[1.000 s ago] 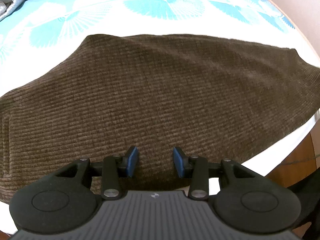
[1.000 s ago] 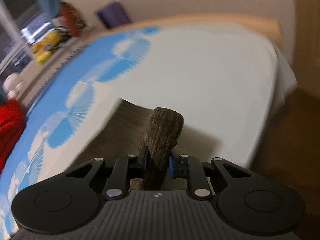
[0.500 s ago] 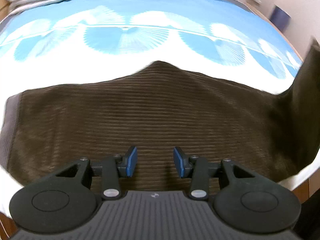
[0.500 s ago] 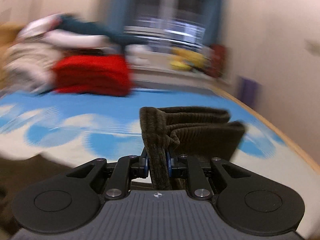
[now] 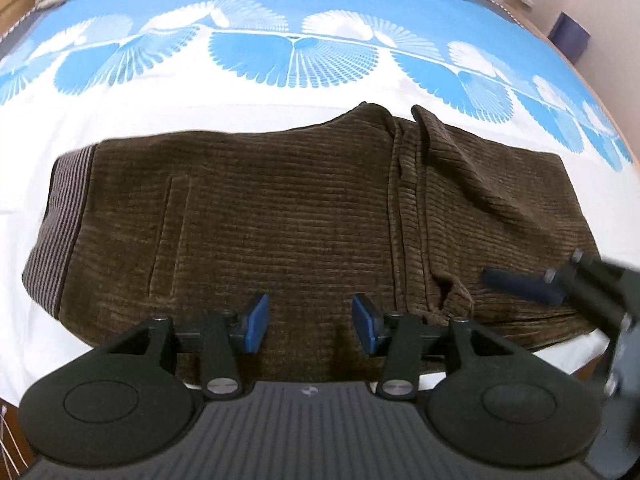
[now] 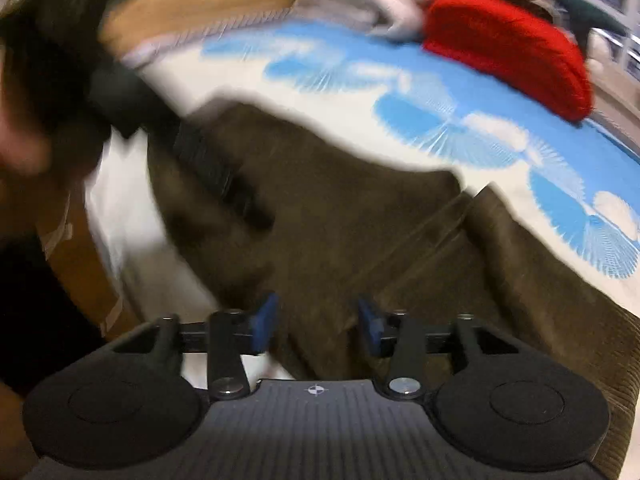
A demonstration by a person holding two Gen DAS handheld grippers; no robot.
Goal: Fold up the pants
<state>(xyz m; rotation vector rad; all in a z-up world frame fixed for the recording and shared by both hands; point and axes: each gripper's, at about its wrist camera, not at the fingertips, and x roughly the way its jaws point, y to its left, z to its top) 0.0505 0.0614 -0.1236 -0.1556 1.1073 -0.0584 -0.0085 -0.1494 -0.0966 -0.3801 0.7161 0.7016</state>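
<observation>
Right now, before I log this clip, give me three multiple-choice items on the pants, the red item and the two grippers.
1. Where does the striped waistband of the brown pants lie in the left wrist view?
A. left end
B. right end
C. hidden under the fold

2. What colour is the bundle at the far edge of the bed?
A. green
B. red
C. yellow

3. How are the left gripper and right gripper set?
A. both open
B. both shut on cloth
C. only right shut

Answers: 1 A, grey stripes at the left end; 2 B, plainly red; 3 A, a clear gap between each pair of blue pads, no cloth in it.
</observation>
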